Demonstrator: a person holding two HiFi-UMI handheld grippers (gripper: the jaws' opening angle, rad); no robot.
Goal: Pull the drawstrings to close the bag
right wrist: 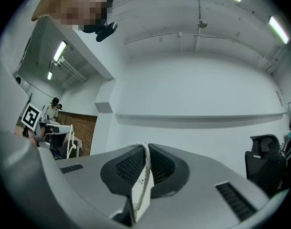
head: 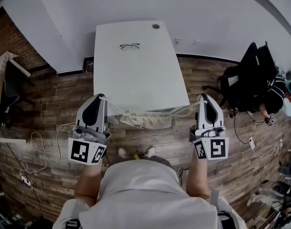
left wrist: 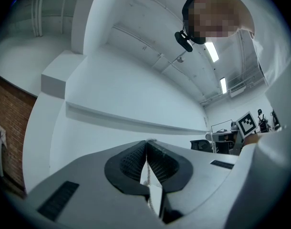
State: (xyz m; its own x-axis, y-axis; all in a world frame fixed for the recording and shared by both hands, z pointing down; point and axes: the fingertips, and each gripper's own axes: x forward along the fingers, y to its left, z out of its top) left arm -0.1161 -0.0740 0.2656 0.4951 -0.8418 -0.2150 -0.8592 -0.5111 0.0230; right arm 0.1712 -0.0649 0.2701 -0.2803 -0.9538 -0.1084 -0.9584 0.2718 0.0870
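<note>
The fingers [left wrist: 129,162] of the left gripper [left wrist: 146,143] are pressed together on a thin white cord, the left drawstring [left wrist: 146,174], which runs up the seam between the pads. The right gripper [right wrist: 144,148] is the same: its fingers [right wrist: 129,166] are clamped on the right drawstring [right wrist: 143,178], a thicker-looking twisted cord that loops over the tips.

From above, the left gripper [head: 102,98] and right gripper [head: 203,98] stand well apart at about the same height in the picture. Each drawstring leaves its fingertips and runs inward, the left one [head: 116,109] slanting right and the right one [head: 183,111] slanting left, to the cream fabric bag [head: 146,120].

The bag sits between the two grippers at the near edge of the white surface [head: 136,75]. I cannot tell whether it rests on that edge or hangs from the cords. Its mouth runs left to right, in line with the two cords, and neither gripper is clearly nearer.

The fabric along the top already looks bunched. Any further closing, I judge, calls for the grippers to spread straight apart along that line.

A pair of eyeglasses [head: 129,46] lies far up the surface, clear of all this.
</note>
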